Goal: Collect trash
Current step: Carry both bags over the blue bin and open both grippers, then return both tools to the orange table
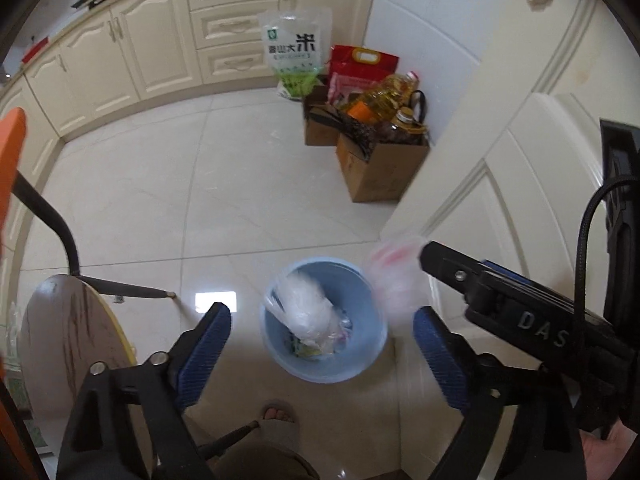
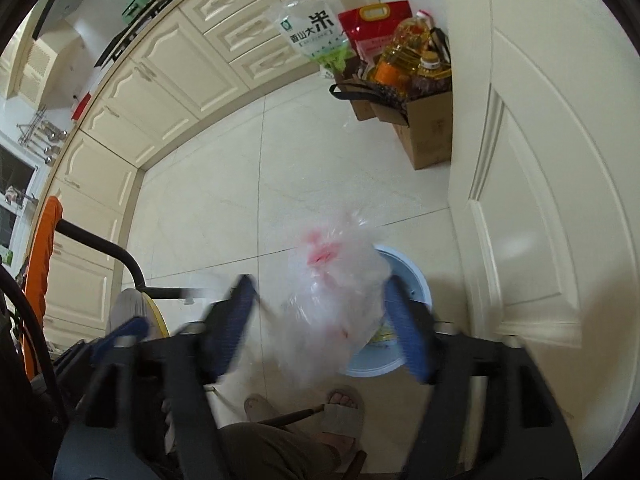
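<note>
Far to the left of the left gripper [image 1: 322, 340], an orange chair back [image 1: 10, 168] and the edge of a round wooden table [image 1: 72, 332] fill the side of the left wrist view. The left gripper points steeply down with its blue-padded jaws spread wide apart and nothing pressed between them. Straight below the gap between them sits the blue trash bin [image 1: 280, 354] on the pale tiled floor [image 1: 160, 200], and a blurred white plastic bag [image 1: 304, 308] lies in its mouth on top of other scraps. Below the bin in that view a sandalled foot [image 1: 276, 420] shows. To the right of the left gripper, the right gripper [image 2: 324, 320] also stands with its jaws apart; a clear plastic bag with pink marks [image 2: 340, 292] hangs blurred between its pads, free of the left pad, though whether it brushes the right pad cannot be told. That bag is over the near rim of the bin, partly covering it. Well ahead of both grippers, against cream cabinets [image 1: 152, 40], stand a rice bag [image 1: 294, 44] and cardboard boxes [image 1: 376, 164] with oil bottles [image 1: 390, 94], and to the far right a white door [image 2: 540, 160].
</note>
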Demonstrator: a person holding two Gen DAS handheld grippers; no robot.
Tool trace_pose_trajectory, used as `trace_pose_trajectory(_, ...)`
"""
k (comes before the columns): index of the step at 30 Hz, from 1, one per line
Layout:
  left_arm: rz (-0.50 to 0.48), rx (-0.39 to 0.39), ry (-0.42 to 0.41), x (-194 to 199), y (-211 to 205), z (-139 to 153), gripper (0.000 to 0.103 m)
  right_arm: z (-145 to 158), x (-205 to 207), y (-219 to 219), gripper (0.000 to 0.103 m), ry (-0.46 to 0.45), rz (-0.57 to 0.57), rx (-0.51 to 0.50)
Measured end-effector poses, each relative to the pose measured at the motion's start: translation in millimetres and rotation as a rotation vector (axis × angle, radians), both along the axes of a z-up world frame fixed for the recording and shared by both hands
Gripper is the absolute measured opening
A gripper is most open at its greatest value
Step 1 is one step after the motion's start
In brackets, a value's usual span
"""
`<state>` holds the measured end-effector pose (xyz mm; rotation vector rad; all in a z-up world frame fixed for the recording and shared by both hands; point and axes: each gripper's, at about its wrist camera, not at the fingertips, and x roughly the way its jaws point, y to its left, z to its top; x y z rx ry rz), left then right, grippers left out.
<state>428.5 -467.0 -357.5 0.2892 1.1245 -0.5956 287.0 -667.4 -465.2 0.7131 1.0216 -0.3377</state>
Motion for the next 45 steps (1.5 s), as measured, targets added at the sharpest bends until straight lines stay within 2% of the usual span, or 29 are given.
trace_pose_trajectory(4, 0.002, 0.019, -0.036, -13, -4, 2, 0.098, 4, -8, -5, 0.091, 0.007, -0.037, -0.005)
trace_pose_trajectory(6, -0.002, 0.025, -0.052, -20, -8, 4, 0.1, 9, -15, -5, 0.102, 0.009, -0.056, -0.013)
trace_pose_trajectory(10, -0.017, 0.013, -0.076, -40, -9, 15, 0.1, 20, -25, -6, 0.103, 0.018, -0.091, -0.038)
trace_pose_trajectory(17, -0.043, -0.046, -0.156, -84, 25, 63, 0.101, 52, -45, 4, 0.103, -0.017, -0.112, -0.064)
trace_pose_trajectory(23, -0.028, -0.119, -0.248, -119, 77, 106, 0.102, 97, -55, 25, 0.103, -0.072, -0.106, -0.11)
trace_pose_trajectory(31, 0.073, -0.207, -0.372, -168, 184, 155, 0.102, 181, -54, 88, 0.103, -0.182, -0.031, -0.225)
trace_pose_trajectory(36, 0.153, -0.235, -0.446, -203, 247, 172, 0.102, 227, -47, 143, 0.103, -0.245, 0.043, -0.296)
trace_pose_trajectory(45, 0.334, -0.284, -0.547, -271, 351, 188, 0.101, 294, -42, 251, 0.103, -0.357, 0.187, -0.426)
